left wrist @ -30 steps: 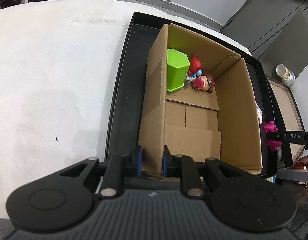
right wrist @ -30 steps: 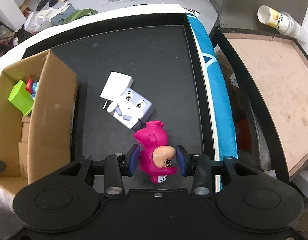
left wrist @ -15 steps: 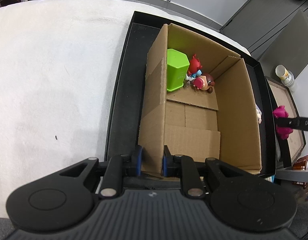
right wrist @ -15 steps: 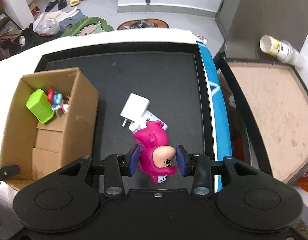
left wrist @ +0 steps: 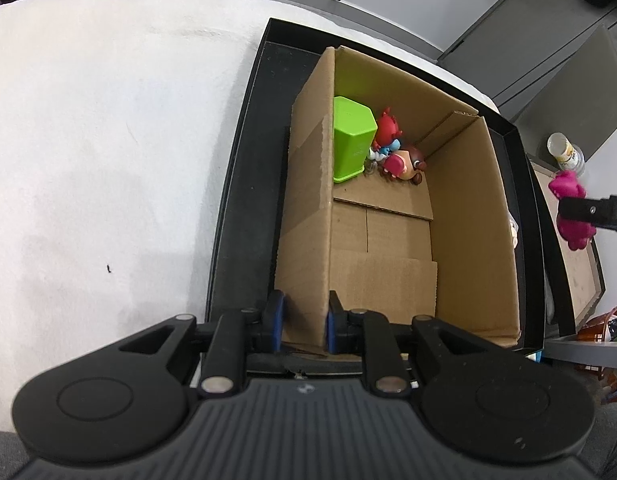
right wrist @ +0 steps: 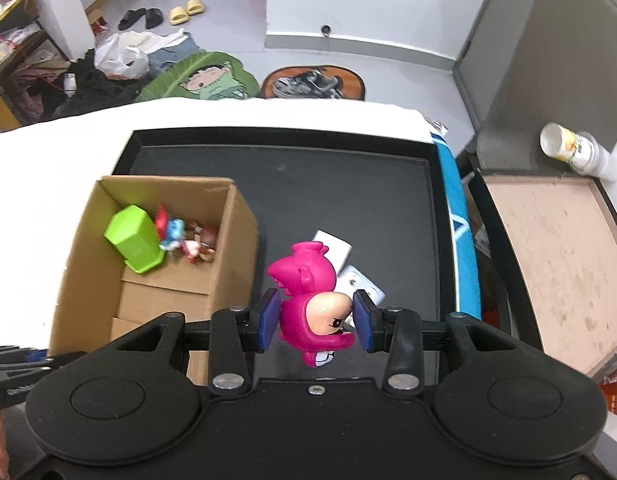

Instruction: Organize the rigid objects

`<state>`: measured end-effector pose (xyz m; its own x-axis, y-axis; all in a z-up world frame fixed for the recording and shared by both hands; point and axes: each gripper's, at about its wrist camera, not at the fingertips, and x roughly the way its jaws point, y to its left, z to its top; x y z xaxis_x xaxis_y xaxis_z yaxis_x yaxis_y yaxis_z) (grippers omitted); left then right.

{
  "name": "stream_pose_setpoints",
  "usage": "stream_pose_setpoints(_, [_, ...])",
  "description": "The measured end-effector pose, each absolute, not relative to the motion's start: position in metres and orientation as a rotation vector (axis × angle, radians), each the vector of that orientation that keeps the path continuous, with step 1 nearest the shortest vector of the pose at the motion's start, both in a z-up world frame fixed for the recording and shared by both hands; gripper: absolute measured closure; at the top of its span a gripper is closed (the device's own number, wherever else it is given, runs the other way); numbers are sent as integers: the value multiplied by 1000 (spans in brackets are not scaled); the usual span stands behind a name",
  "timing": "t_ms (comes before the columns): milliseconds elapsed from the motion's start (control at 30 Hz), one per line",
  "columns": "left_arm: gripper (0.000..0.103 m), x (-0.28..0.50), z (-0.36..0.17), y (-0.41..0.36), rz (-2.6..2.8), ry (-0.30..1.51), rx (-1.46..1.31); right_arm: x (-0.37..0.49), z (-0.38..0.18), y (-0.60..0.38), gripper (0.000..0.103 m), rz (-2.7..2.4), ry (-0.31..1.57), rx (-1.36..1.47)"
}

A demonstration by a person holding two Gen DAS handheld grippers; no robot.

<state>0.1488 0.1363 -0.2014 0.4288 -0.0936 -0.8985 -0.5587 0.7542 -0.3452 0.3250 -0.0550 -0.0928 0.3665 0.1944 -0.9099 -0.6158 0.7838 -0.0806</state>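
Your right gripper [right wrist: 314, 326] pinches the pink figurine [right wrist: 308, 304] between its blue pads [right wrist: 268, 325], one pad on each side of the toy's body. The figurine's face points down toward the camera and its pink tail end sticks out forward past the fingertips. It hangs clear of the black tray [right wrist: 348, 184], above the strip of tray floor just to the right of the cardboard box [right wrist: 84, 280]. Directly beyond it on the tray lie a white charger [right wrist: 336, 246] and a white block toy [right wrist: 362, 286], both partly hidden behind the figurine.

Your left gripper [left wrist: 302, 322] is clamped on the box's near left wall [left wrist: 308, 216], one pad outside and one inside, close to the near corner. From that wrist view the pink figurine [left wrist: 570, 208] shows far off to the right, outside the box's right wall and higher than its rim, with the right gripper's black finger [left wrist: 596, 214] crossing it.

Inside the box, in the far left corner, sit a green hexagonal container [left wrist: 352, 142], a red and blue figurine [left wrist: 386, 138] and a brown-haired figurine [left wrist: 404, 162], bunched together and touching. The near part of the box floor is bare cardboard flaps. The box stands on the tray's left half, and the tray rests on a white tabletop [left wrist: 108, 152].
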Motion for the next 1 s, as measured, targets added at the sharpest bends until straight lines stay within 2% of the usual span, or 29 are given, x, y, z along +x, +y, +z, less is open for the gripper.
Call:
stream_pose_setpoints(400, [83, 147, -201, 138, 314, 1103, -696, 306, -83, -17, 64, 613, 1051, -467])
stream_pose_setpoints(1000, [83, 145, -204, 141, 304, 1099, -706, 279, -99, 21, 64, 697, 1071, -474])
